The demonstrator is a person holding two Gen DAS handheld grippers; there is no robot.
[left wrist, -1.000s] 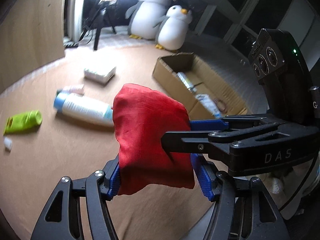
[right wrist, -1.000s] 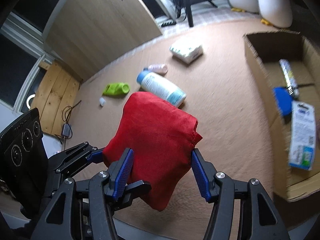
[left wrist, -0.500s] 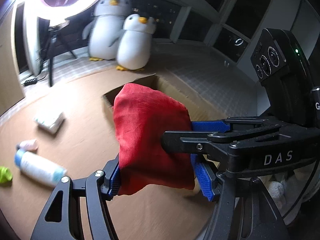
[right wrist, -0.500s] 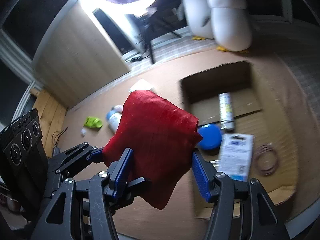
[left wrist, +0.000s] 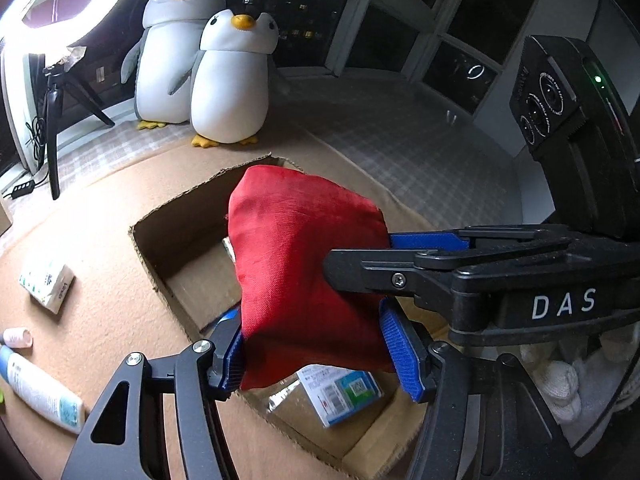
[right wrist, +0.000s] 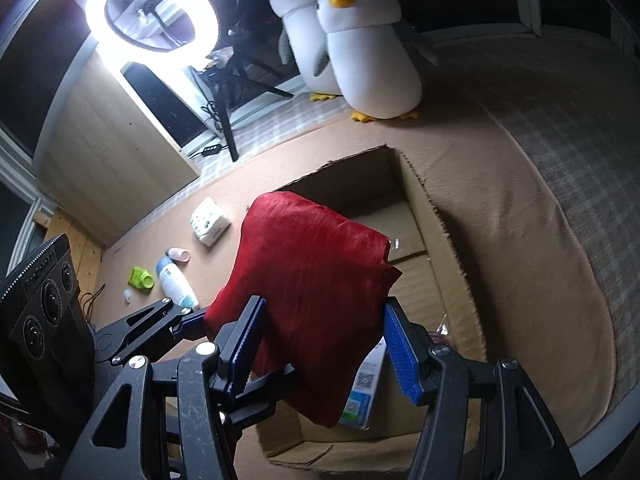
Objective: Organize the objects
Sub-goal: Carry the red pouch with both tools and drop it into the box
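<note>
We hold a red cloth bag [left wrist: 304, 272] between both grippers, above the open cardboard box [left wrist: 160, 236]. Our left gripper [left wrist: 316, 348] has its blue pads pressed against the bag's lower sides, jaws about half open around the bulk of the cloth; its jaws have just been closing a little further on the bag. Our right gripper [right wrist: 324, 344] comes in from the side and clamps the same bag, its pads likewise set roughly half apart with the red fabric filling the gap.

In the right wrist view the bag [right wrist: 308, 300] hangs over the box [right wrist: 436, 240], covering much of its interior. The box sits on a tan mat [left wrist: 100, 208] with its flaps cut away and its walls ragged at the top. Inside it we see a white and blue packet [left wrist: 340, 392] lying flat on the near part of the floor, partly under the bag, and a sliver of something blue [left wrist: 229, 315] at the bag's left edge that we cannot identify. The far part of the box floor shows bare cardboard.

Outside the box, on the mat to the left, lie a tissue pack [right wrist: 210, 226], a small pink tube [right wrist: 179, 255], a white bottle with a blue end [right wrist: 176, 282] and a green object [right wrist: 141, 278]. Two plush penguins [left wrist: 224, 80] stand beyond the box.
</note>
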